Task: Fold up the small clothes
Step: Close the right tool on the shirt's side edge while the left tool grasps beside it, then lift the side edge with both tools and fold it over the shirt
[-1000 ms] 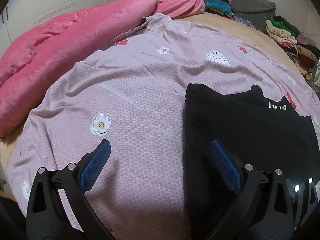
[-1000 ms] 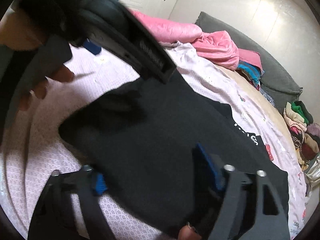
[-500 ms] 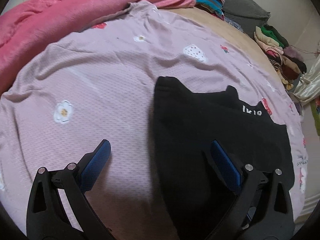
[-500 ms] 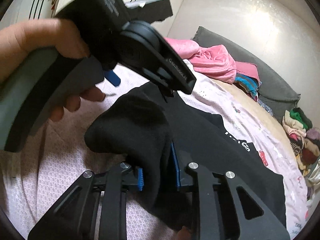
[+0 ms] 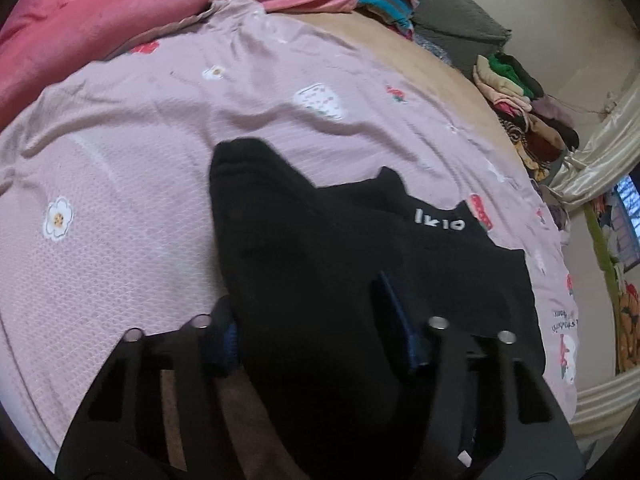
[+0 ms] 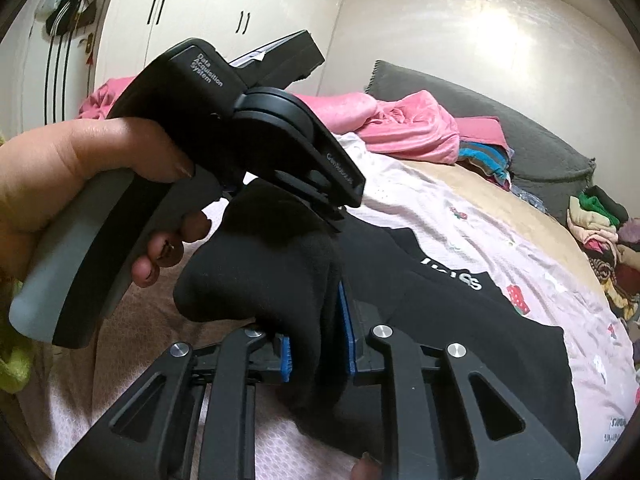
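Black garment [image 5: 320, 264] edge pinched; sheet [image 5: 120, 200] clear leftward.

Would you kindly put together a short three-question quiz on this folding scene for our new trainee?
1. True or false: the right tongs are shut on the black garment.
2. What lies directly under the garment? A) a bare wooden floor B) a lilac sheet with flower prints C) a glass table
3. Fill in: the heap of bedding at the far edge of the bed is coloured ____.

Key
1. True: their blue pads pinch a bunched fold of it.
2. B
3. Pink

Note for the trainee: the left tongs have just been closing, with black cloth between their pads.
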Available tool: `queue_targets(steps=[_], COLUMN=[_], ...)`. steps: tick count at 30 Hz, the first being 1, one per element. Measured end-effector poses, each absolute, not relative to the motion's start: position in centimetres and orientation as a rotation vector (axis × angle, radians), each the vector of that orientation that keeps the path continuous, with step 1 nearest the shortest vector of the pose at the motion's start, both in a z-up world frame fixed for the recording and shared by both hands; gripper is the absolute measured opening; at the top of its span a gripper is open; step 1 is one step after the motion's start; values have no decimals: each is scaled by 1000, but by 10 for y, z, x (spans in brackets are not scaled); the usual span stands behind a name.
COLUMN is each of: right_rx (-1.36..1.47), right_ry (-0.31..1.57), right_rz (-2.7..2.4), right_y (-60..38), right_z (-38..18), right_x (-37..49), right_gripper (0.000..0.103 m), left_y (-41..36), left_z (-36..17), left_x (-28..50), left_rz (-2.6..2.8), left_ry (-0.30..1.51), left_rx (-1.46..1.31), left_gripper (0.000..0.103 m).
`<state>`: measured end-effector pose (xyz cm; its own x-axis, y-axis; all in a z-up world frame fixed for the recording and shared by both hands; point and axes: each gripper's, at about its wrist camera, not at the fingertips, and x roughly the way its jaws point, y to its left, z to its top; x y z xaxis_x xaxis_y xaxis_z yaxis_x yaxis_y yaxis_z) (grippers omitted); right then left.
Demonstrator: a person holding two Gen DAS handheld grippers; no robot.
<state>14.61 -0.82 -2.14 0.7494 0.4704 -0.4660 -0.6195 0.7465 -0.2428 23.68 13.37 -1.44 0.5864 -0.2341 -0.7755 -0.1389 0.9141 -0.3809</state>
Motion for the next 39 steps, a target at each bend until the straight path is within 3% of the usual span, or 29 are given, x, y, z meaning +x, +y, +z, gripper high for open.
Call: queue_targets(steps=[5, 20, 39], right_rx=[-361, -258, -97], right_ry=[382, 347, 411], right_rz=[596, 522, 491], right_y=[-27, -84, -147], right_z=[-14, 2, -4], right_x=[145, 133, 127], right_gripper=[16, 14, 13], left_y=[111, 42, -27], left_z=[2, 48, 50], left_x=[233, 230, 237], left_rz=[-60, -110, -142], left_ry=[921, 849, 872], left_rx=[-367, -243, -164], left_gripper=[37, 36, 39])
